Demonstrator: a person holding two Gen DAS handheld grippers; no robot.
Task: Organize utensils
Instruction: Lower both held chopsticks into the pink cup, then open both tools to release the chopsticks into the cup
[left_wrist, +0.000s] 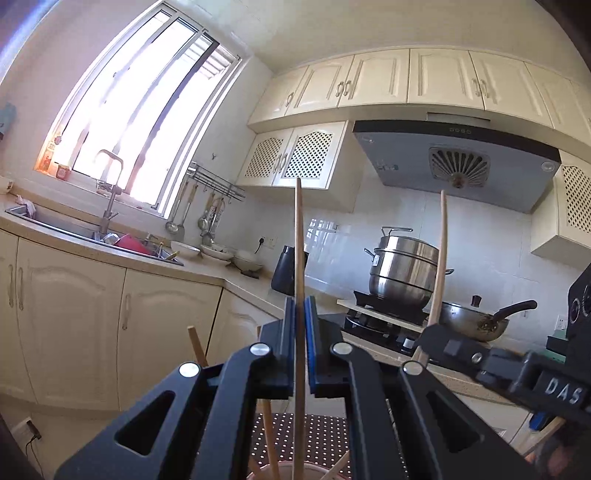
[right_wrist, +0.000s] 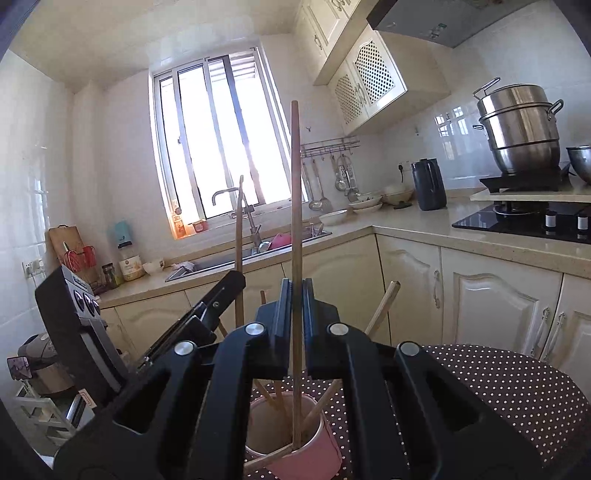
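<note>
- The left gripper (left_wrist: 300, 325) has its blue pads pressed onto a wooden chopstick (left_wrist: 299, 236), which stands upright between them; most of its length rises above the fingers and the lower part drops toward the cup below.
- The right gripper (right_wrist: 294, 306) pinches a second chopstick (right_wrist: 294, 184) the same way, upright, with its lower end already inside the pink cup (right_wrist: 317, 454).
- In the left wrist view the right gripper shows at the right, just beside the left one, carrying its own stick; both hang over the same cup.
- The upright hold looks deliberate: a vertical stick can slide straight down into the narrow mouth without catching the rim.
- The cup stands on a dotted tablecloth (right_wrist: 517, 387), near and directly under both sets of fingers. Several other chopsticks already lean in it at slants, and one lies across its near rim.
- Each stick is gripped partway along, not at the tip, so it stays steady; I judge letting go is the step at hand.
</note>
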